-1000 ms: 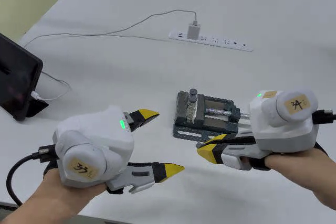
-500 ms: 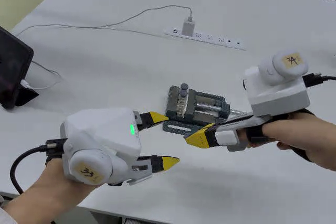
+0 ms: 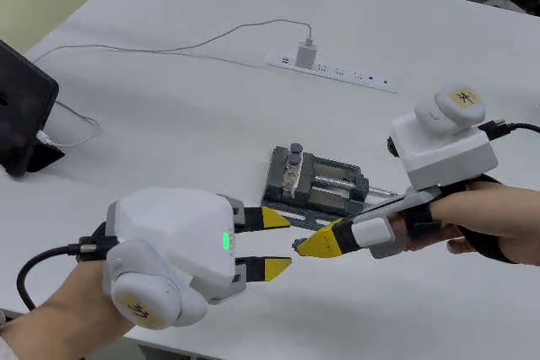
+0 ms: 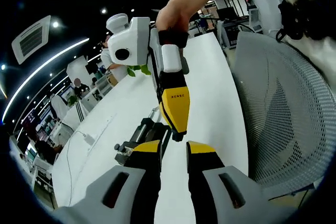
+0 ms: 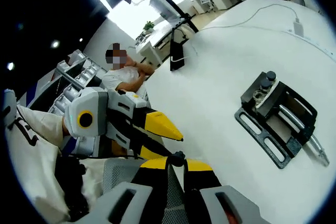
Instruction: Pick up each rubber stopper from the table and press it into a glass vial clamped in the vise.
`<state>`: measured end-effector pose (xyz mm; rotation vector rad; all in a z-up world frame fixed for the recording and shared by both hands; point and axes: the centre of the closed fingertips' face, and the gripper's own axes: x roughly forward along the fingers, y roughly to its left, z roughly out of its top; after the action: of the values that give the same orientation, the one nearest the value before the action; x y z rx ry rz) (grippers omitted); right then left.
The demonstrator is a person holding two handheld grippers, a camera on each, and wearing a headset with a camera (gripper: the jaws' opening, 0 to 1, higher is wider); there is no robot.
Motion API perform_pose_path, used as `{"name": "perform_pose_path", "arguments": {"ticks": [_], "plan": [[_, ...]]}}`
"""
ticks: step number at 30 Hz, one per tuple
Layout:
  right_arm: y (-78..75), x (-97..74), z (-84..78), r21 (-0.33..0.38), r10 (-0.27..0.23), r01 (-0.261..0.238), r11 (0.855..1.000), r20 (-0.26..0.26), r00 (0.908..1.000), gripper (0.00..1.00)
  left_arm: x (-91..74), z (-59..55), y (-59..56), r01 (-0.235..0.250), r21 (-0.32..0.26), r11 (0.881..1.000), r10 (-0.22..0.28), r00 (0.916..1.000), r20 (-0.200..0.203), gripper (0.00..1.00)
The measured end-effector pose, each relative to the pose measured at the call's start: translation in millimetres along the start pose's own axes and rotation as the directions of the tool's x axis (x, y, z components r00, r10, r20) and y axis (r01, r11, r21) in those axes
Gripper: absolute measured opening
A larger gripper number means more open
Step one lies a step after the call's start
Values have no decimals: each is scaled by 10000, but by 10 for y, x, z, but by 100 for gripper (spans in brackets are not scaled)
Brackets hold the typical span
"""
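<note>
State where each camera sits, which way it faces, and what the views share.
Head view: on the headset, looking down at vise, left gripper, right gripper; forearms show.
Left gripper view: rides that gripper, faces the right gripper; right hand shows.
Right gripper view: rides that gripper, jaws on a dark stopper, faces the left gripper; white clothing shows.
Shared: all three hold the vise.

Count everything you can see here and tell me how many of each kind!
Grippers: 2, the left gripper and the right gripper
Vise: 1
Stoppered vials: 2
Rubber stopper pinched in the right gripper: 1
Power strip: 1
Charger: 1
Black screen: 1
Total: 9
</note>
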<state>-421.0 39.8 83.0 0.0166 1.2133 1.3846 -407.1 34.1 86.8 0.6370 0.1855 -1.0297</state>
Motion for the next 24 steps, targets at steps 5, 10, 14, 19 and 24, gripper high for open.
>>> {"name": "perform_pose_path", "arguments": {"ticks": [5,10,14,19,24], "plan": [[6,21,4,92,298,-298,9995,-30,9996,6,5,8,-56,164,124,9998,-164,9999,-3,10],[40,51,-24,68,393,-392,9992,-141,9991,6,12,-14,-101,210,201,9996,-208,9997,-134,9],[66,75,-47,44,513,-513,9987,-193,9985,6,-1,-10,-114,183,195,9996,-180,9998,-128,7],[69,85,-61,-15,573,-574,9984,-249,9980,6,-18,-10,-145,207,231,9995,-203,9996,-172,5],[90,81,-82,-45,617,-619,9981,-283,9977,6,-15,3,-165,157,268,9995,-153,9997,-169,5]]}}
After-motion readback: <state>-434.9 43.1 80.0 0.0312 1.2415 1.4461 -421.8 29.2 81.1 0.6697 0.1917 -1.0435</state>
